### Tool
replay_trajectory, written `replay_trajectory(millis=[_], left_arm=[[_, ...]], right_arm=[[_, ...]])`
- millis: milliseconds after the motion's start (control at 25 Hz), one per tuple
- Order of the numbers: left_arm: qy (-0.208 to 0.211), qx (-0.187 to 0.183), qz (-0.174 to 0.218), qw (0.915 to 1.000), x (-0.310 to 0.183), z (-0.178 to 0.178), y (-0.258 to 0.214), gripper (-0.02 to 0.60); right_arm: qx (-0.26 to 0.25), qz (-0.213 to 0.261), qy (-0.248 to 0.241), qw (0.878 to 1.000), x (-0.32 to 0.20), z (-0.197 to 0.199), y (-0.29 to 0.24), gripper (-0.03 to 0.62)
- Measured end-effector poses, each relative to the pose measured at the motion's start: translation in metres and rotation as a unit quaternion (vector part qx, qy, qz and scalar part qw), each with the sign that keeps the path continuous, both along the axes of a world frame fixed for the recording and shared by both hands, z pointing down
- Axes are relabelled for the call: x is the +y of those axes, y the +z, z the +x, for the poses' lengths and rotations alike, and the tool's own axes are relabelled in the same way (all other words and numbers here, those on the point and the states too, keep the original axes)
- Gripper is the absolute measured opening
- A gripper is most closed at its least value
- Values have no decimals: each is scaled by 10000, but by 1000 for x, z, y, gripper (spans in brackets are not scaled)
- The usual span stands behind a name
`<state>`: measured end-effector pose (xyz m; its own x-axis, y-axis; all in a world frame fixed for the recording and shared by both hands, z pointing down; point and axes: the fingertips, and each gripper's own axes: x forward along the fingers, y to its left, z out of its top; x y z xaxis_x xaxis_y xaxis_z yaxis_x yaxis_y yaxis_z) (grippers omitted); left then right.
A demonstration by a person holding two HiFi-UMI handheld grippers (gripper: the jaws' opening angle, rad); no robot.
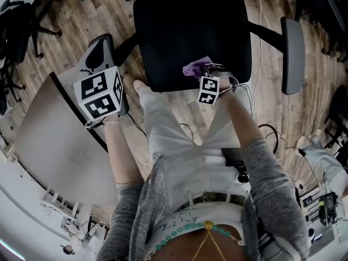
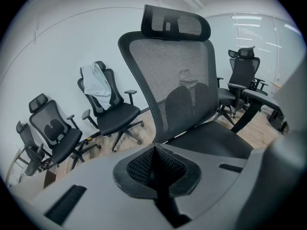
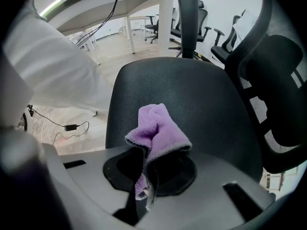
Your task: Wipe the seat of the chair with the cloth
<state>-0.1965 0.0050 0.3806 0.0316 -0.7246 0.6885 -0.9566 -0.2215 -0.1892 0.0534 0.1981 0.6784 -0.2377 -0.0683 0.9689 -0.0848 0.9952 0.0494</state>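
A black office chair stands in front of me, its seat (image 1: pixel 190 31) dark and flat. My right gripper (image 1: pixel 209 72) is shut on a purple cloth (image 1: pixel 194 67), which hangs just above the seat's front edge. In the right gripper view the cloth (image 3: pixel 158 128) bunches up out of the closed jaws over the seat (image 3: pixel 192 95). My left gripper (image 1: pixel 109 64) is held off to the left beside the chair's left armrest (image 1: pixel 100 50). Its jaws are shut with nothing in them (image 2: pixel 156 169), facing the mesh backrest (image 2: pixel 177 85).
The right armrest (image 1: pixel 293 48) sticks out at the right. A curved table (image 1: pixel 54 135) lies at the lower left. Cables (image 1: pixel 272 135) run over the wood floor at the right. Other office chairs (image 2: pixel 108 109) stand by the wall. The person's legs in white trousers (image 1: pixel 179 140) are close to the seat front.
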Motion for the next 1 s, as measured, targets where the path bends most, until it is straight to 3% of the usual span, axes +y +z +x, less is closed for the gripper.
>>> replay_trajectory(millis=[1000], left_arm=[[-4,-27,-8,10000,1,-1,1,8]], right_arm=[[409,-68,416,9983,-3,73,-2,48]])
